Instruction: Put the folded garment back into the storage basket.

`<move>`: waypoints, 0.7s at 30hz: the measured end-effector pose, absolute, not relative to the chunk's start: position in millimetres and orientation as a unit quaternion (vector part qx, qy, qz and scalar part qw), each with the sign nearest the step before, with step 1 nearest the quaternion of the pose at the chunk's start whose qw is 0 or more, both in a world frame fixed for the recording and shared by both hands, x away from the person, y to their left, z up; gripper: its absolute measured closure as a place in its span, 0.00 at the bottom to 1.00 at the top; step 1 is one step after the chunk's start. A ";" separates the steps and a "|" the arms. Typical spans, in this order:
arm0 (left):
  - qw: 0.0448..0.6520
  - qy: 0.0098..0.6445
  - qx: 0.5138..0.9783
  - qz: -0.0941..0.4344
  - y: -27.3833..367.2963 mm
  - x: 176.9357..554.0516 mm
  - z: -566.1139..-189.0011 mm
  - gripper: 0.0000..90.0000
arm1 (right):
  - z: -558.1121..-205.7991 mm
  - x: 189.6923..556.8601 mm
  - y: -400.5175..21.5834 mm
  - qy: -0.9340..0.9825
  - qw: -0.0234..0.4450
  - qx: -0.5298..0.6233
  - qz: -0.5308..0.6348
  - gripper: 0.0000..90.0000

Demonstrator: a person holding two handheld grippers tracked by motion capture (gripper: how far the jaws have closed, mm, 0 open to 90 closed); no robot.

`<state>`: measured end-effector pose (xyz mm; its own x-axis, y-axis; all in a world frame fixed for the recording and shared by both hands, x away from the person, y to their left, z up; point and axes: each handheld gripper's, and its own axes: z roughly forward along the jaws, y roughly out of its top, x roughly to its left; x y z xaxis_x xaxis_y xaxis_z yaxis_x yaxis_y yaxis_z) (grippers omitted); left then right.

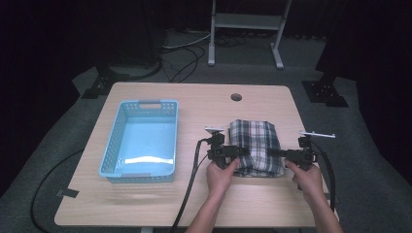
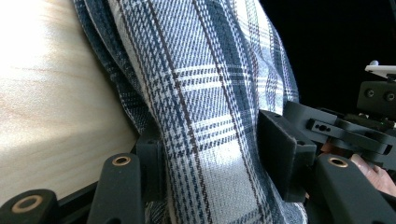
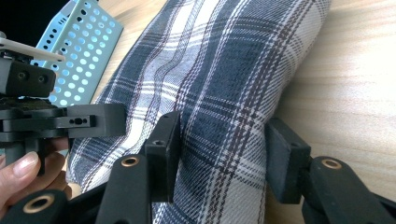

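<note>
Basket (image 1: pixel 141 141) sits left of clamped plaid cloth (image 1: pixel 256 145), well apart.

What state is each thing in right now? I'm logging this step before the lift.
Folded blue-and-white plaid cloth: folded, lying on the table, pinched at both side edges.
Light blue perforated plastic basket: upright, empty.
Left claw: shut on the cloth's left edge.
Right claw: shut on the cloth's right edge.
Light wooden table: bears basket and cloth.
</note>
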<state>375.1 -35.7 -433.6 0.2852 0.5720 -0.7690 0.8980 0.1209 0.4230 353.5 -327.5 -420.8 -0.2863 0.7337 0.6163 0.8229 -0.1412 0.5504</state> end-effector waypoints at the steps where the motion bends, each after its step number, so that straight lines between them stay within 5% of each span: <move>1: 0.482 0.572 0.641 -0.169 -35.6 374.7 -432.8 0.52 | -419.6 352.4 -327.0 -0.654 0.047 -0.594 -0.465 0.58; 21: 0.507 0.546 0.646 -0.166 -33.1 363.7 -409.0 0.52 | -389.5 331.7 -323.2 -0.657 0.016 -0.579 -0.482 0.59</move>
<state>363.7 -33.1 -409.0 0.3487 0.5365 -0.7685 0.8739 0.1102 0.4735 331.7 -323.2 -389.5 -0.3281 0.7460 0.5796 0.7760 -0.1370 0.6156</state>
